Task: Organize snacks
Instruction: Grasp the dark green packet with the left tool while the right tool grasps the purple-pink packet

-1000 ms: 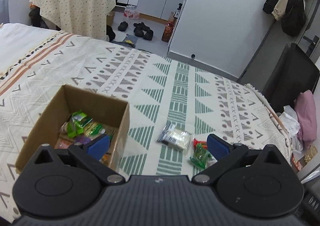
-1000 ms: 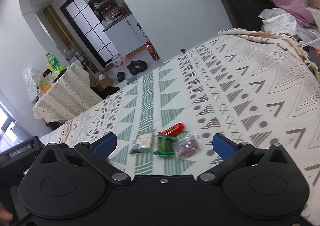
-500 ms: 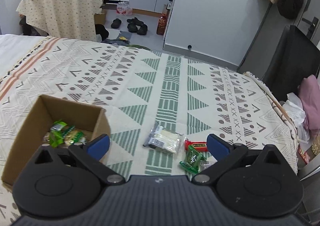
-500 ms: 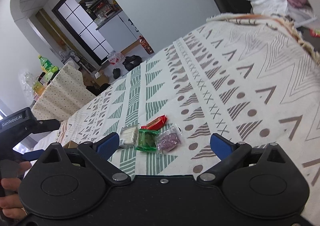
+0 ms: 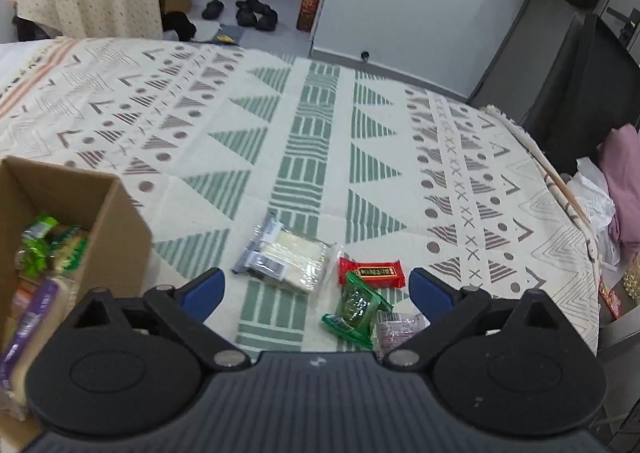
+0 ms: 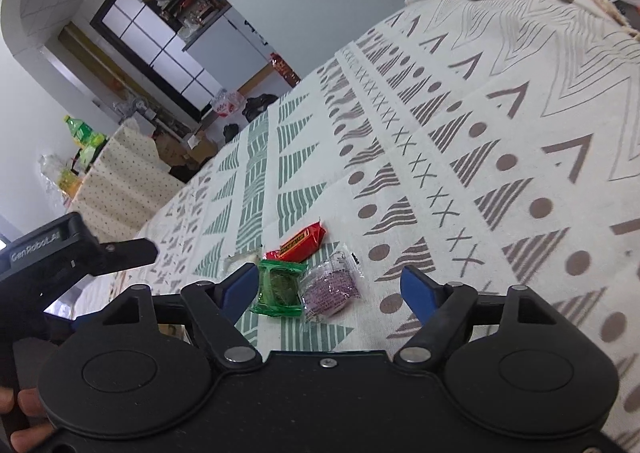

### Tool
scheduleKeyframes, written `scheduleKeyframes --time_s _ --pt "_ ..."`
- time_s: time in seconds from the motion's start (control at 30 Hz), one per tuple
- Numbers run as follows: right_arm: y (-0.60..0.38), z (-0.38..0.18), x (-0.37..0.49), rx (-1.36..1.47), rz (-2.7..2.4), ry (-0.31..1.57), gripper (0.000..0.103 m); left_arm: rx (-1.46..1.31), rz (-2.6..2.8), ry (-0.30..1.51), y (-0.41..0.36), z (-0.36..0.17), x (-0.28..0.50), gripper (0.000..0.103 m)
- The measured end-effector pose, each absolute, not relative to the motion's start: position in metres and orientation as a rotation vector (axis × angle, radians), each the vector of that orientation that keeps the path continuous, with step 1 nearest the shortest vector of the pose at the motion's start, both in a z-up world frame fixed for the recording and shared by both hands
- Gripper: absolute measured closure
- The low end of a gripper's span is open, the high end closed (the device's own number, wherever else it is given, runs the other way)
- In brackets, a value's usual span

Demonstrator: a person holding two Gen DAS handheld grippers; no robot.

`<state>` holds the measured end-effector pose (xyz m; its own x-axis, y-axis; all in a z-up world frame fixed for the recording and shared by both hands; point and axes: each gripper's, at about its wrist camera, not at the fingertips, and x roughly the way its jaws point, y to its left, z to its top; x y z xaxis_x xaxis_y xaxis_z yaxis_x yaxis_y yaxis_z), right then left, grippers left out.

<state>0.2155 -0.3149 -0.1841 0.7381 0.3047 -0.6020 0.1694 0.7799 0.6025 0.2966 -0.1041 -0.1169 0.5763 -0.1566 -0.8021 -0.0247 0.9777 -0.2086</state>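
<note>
Our left gripper (image 5: 316,289) has its blue fingers wide apart and holds nothing. Our right gripper (image 6: 329,287) is also wide apart and holds nothing. Both hang over the patterned bedspread (image 5: 312,157), pointing at a small pile of snacks.

We use the red snack bar (image 5: 370,272) as our marker. In the left view, a clear pack of pale wafers (image 5: 286,256) lies just to its left. A green candy packet (image 5: 357,309) touches its lower edge. A purple packet (image 5: 396,329) sits below that, half hidden behind the gripper body.

In the right view the purple packet (image 6: 330,287) shows whole, beside the green candy packet (image 6: 279,287). The red snack bar (image 6: 301,241) lies just behind them. Here the wafers are almost all hidden by the left blue finger.

Only the left view shows the cardboard box (image 5: 68,197), well to the left of the red bar. It already holds green and purple snacks, and the picture edge cuts it off.

Only the right view shows the other gripper from the side, at the left edge.
</note>
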Motion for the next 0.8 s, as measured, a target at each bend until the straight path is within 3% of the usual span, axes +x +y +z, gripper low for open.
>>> scheduleKeyframes --time_s 0.37,0.8 --pt "-0.309 -0.205 0.243 0.682 0.109 0.803 0.035 -0.2 -0.164 1.063 -0.127 -0.159 0.322 0.048" --pt "-0.291 -0.212 0.256 0.568 0.13 0.822 0.038 -0.239 -0.206 1.123 -0.134 -0.193 0.334 0.067"
